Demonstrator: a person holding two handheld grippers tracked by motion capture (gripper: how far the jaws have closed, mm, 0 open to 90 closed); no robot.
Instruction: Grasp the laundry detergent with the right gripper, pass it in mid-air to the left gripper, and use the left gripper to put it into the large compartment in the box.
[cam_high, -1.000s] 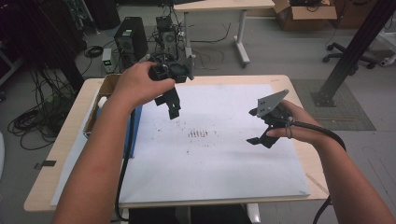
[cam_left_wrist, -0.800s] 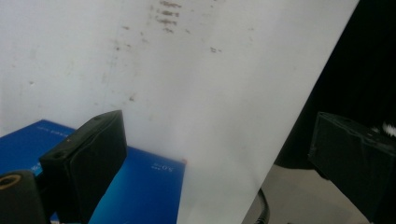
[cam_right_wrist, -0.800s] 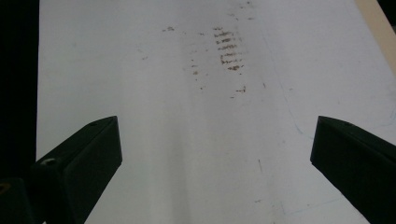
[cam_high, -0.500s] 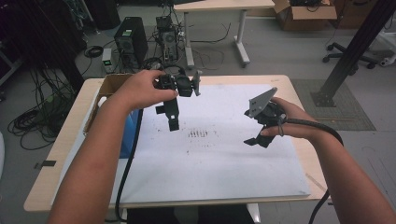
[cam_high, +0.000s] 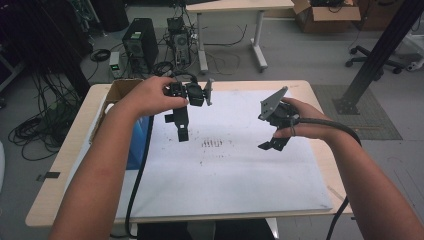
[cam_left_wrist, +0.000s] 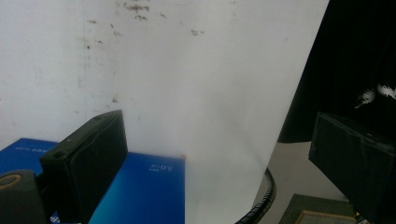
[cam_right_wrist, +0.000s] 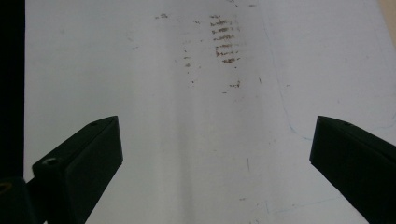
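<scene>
As both stay wide open, the left tool (cam_high: 181, 126) has risen slightly

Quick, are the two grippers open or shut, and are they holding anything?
Left gripper: open, holding nothing, above the white sheet.
Right gripper: open, holding nothing, above the same sheet.

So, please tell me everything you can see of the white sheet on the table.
The white sheet looks like paper or thin board and lies flat, covering most of the wooden table. Brown smudges in short rows mark its middle. A blue box is at its left edge. Both open grippers hover above it.
</scene>
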